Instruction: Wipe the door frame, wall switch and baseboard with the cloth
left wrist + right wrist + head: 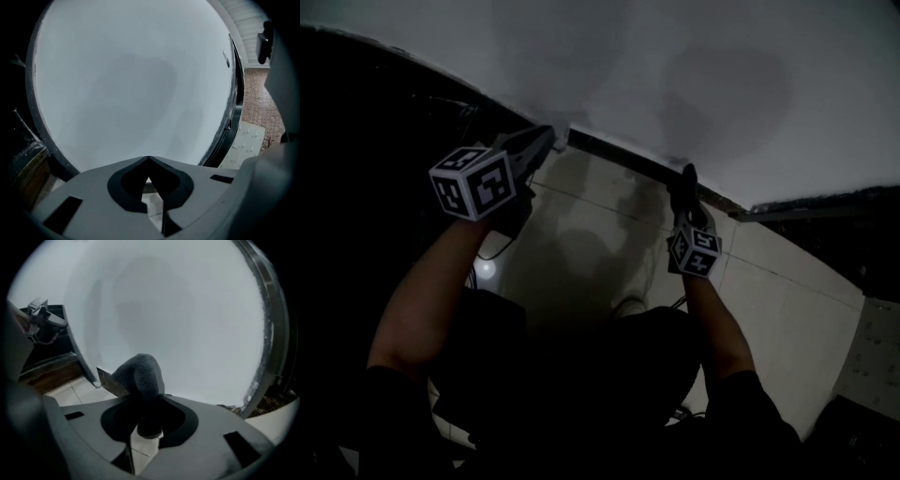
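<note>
Right tool [146, 399] pinches the cloth [140, 372], with the baseboard [628, 159] just ahead.
The cloth looks soft and floppy, best held bunched; the left tool [149, 163] is closed and empty.

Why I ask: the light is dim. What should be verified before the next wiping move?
1. Cloth held in the right hand-held gripper: ok, jaws closed on it.
2. Left hand-held gripper free: ok, jaws together, nothing between them.
3. Cloth touching the baseboard: cannot tell; the right hand-held gripper points at the foot of the wall.
4. Wall switch in view: not ok, none shows.
</note>
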{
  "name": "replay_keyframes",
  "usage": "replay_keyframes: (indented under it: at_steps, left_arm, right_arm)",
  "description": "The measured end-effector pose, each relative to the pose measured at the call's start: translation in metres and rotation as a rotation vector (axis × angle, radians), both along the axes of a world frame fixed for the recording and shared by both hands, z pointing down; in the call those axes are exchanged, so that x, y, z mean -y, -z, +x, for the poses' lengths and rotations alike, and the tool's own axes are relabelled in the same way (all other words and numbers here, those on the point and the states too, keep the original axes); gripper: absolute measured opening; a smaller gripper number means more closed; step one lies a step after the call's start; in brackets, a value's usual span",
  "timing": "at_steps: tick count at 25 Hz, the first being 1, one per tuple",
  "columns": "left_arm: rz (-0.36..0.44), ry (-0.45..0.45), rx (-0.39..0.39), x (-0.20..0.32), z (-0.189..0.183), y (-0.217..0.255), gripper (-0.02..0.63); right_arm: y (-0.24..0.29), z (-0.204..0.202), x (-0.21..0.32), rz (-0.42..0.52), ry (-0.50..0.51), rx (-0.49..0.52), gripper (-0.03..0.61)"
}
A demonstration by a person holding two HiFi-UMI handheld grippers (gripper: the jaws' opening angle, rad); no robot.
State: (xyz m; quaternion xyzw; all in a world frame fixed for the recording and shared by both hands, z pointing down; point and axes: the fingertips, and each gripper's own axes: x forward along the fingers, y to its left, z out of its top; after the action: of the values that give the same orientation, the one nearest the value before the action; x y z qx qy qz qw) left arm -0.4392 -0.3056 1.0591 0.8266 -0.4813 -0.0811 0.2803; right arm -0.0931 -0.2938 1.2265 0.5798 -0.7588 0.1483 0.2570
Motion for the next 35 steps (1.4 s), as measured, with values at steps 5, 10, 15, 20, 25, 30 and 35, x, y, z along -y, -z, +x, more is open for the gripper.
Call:
replay_keyframes:
  at_steps: [5, 10, 15, 20, 25, 30, 35]
  left_arm:
    - [0.014, 0.092, 0.048, -0.041, -0.033, 0.029, -0.009]
    - [0.023, 0.172, 0.159, -0.065, -0.086, 0.148, -0.009]
    - [-0.009, 0.205, 0.209, -0.102, -0.116, 0.310, -0.009]
    - [0.023, 0.137, 0.296, -0.117, -0.133, 0.475, -0.009]
    - [0.201, 0.363, 0.272, -0.132, -0.113, 0.616, -0.009]
    - [0.307, 0.377, 0.194, -0.141, -0.080, 0.675, -0.009]
    - [0.366, 0.347, 0.204, -0.155, -0.088, 0.690, -0.009]
  right_arm:
    - [0.089, -0.057, -0.014, 0.069, 0.174, 0.040, 0.094]
    - [0.251, -0.052, -0.021, 0.090, 0.098, 0.094, 0.093]
    - [0.426, -0.017, -0.041, 0.132, 0.043, 0.105, 0.091]
    - [0.606, 0.037, -0.051, 0.220, 0.056, 0.128, 0.091]
    - [0.754, 0.068, -0.053, 0.366, 0.071, 0.231, 0.091]
    - [0.837, 0.069, -0.056, 0.543, 0.018, 0.384, 0.091]
    - [0.865, 0.043, -0.089, 0.633, -0.022, 0.428, 0.091]
